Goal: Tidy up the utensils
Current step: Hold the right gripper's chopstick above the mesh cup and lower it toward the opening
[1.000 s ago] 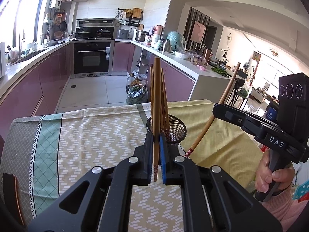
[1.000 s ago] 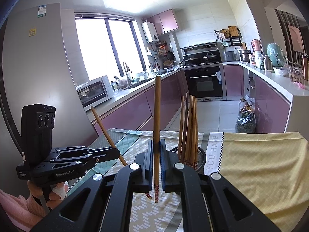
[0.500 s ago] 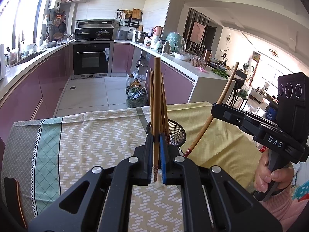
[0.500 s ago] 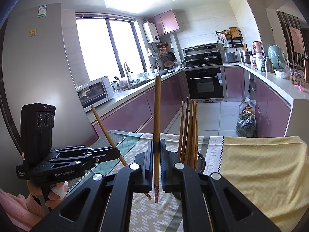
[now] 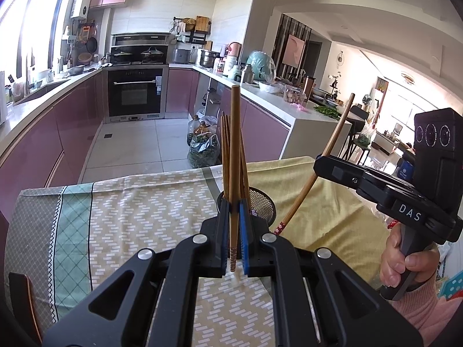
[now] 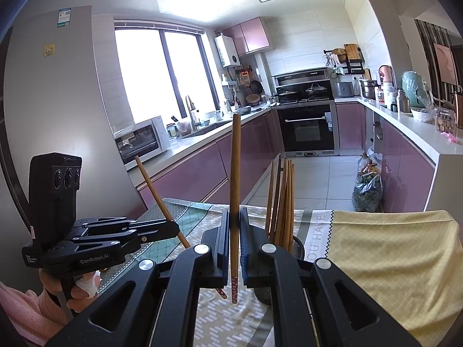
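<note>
Hiding behind each hand-held gripper (image 5: 235, 240) (image 6: 235, 248), the mesh holder (image 5: 262, 202) barely shows.

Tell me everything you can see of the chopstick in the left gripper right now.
The chopstick is a slim brown stick, wooden by the look, with a red-and-white patterned band at its lower tip. The left gripper is shut on it near that lower end, blue pads pressing both sides. In the left wrist view it stands upright in front of the mesh cup with other chopsticks behind it; seen from the right wrist view it is tilted. Its tip hangs above the tablecloth, not in the cup.
</note>
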